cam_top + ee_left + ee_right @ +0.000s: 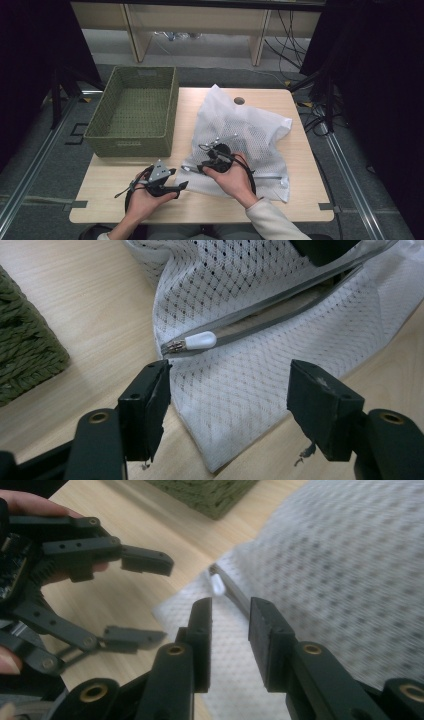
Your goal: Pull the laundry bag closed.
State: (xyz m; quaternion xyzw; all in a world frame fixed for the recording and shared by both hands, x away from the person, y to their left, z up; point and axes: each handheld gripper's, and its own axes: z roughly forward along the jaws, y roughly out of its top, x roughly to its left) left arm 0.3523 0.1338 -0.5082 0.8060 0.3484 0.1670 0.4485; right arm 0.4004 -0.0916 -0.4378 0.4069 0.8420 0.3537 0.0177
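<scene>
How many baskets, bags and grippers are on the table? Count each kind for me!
Green woven basket: 1
White mesh bag with a zip: 1
Black grippers: 2, the left gripper and the right gripper
Total: 4

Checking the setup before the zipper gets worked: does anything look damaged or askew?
Mostly fine. The white mesh bag lies crumpled, one corner hanging past the table's near edge. The left hand-held gripper's pads look frayed at their edges.
</scene>
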